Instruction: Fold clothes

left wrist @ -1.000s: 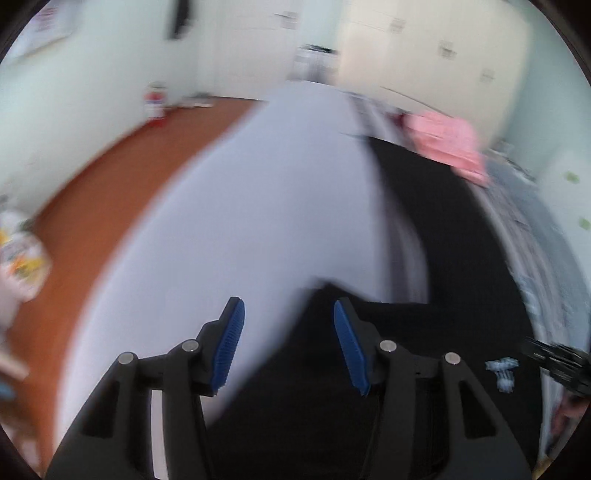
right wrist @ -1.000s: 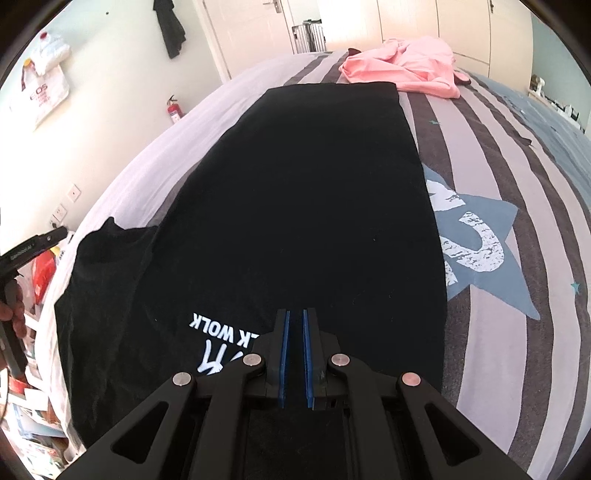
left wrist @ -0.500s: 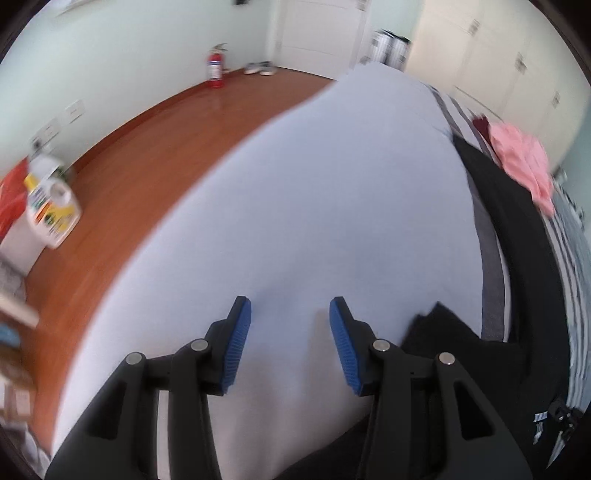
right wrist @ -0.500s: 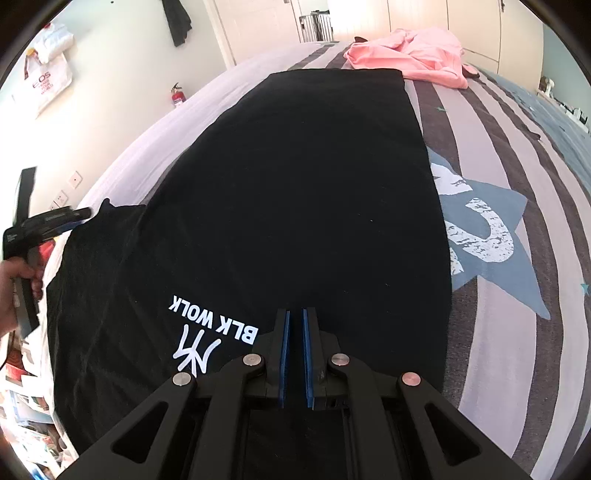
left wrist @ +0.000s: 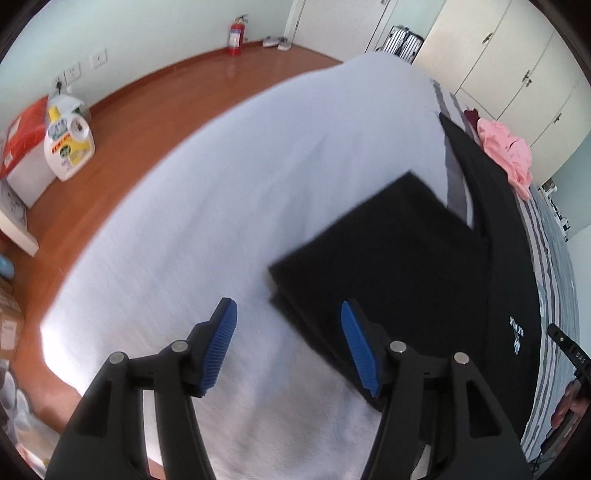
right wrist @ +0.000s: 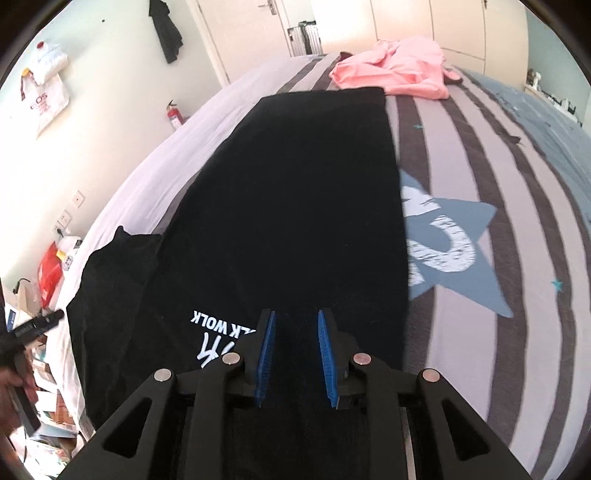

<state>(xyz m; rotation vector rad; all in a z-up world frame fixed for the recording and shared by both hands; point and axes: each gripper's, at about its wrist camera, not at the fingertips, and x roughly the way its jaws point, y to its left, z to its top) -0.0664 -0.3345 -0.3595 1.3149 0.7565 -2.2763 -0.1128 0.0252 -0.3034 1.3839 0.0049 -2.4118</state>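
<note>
So the left gripper (left wrist: 288, 343) has its jaws well apart, and they've just been opening wider, with nothing clamped between them. It hangs above the white sheet (left wrist: 221, 221), and the corner of the black t-shirt (right wrist: 295, 203) sleeve (left wrist: 369, 258) sits just past its right-hand pad, not touching as far as I can tell.

The right gripper (right wrist: 295, 354) has only a narrow gap, and its jaws have just been opening too. It's right over the shirt's near end, beside the white "BLK WOLK" print (right wrist: 221, 325), but the blue pads aren't pinching the cloth; I can't tell if the tips brush the fabric.

The shirt itself lies flat on the bed as a long dark strip running away from the right gripper. One sleeve sticks out off the shirt's left edge onto the white sheet. To the right of the shirt is the striped duvet (right wrist: 498, 184) with a blue star (right wrist: 454, 251) just beside the shirt's edge. At the shirt's far end a pink garment (right wrist: 399, 70) is bunched up, touching or nearly touching the hem.

Left of the shirt, past the sheet, is the wooden floor (left wrist: 147, 110) with a detergent bottle (left wrist: 68, 144) and a red fire extinguisher (left wrist: 236, 35) against the wall.
</note>
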